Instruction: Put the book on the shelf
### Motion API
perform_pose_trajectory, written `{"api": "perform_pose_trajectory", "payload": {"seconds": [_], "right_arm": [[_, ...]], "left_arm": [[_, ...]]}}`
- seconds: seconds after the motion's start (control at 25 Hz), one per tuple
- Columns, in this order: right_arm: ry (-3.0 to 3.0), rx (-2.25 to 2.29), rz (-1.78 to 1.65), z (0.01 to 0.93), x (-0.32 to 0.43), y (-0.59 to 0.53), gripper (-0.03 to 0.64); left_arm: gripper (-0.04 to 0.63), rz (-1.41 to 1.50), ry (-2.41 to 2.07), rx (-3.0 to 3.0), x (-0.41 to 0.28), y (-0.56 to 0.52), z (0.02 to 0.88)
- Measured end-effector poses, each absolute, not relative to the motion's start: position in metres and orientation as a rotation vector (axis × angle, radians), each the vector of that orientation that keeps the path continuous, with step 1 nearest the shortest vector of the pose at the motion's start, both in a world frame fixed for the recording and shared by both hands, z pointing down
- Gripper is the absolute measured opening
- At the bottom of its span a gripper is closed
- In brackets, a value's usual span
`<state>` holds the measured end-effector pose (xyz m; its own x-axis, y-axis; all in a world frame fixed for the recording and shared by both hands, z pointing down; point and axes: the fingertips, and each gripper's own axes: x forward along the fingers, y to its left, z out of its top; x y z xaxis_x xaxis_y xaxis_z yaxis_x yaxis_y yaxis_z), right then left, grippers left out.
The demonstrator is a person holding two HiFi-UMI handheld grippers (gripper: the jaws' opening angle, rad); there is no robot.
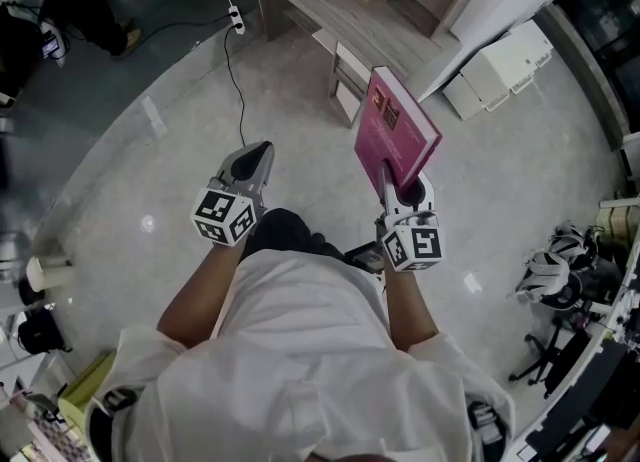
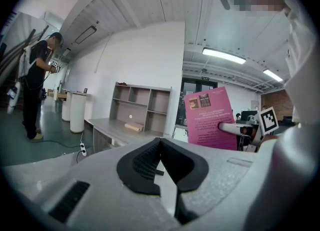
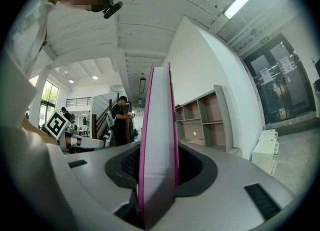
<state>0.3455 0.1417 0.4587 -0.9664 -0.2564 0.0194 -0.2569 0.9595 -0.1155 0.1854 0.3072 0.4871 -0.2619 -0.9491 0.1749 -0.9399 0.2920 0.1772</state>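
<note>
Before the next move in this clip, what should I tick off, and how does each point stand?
1. The book is clamped between the jaws of the right gripper: ok.
2. The book stands upright: ok.
3. The left gripper is empty, jaws together: ok.
4. The shelf has free compartments: ok.
5. The shelf is within reach: not ok, open floor lies between.
6. The cable on the floor is clear of the way: cannot tell.

Bright, even light from ceiling strip lights (image 2: 223, 55); both gripper views bulge fisheye-round with dark corners.
</note>
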Motion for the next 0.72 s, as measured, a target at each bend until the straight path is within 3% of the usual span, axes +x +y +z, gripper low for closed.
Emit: {"api": "perform_pose_trajectory", "payload": {"seconds": [0.72], "right_arm": [[-3.111,0.359,0.178,0.458,0.294,0.101,0.146]], "left_arm": [[0.009,-0.171,-2.281,1.724,0.145,0.263,0.497]]}}
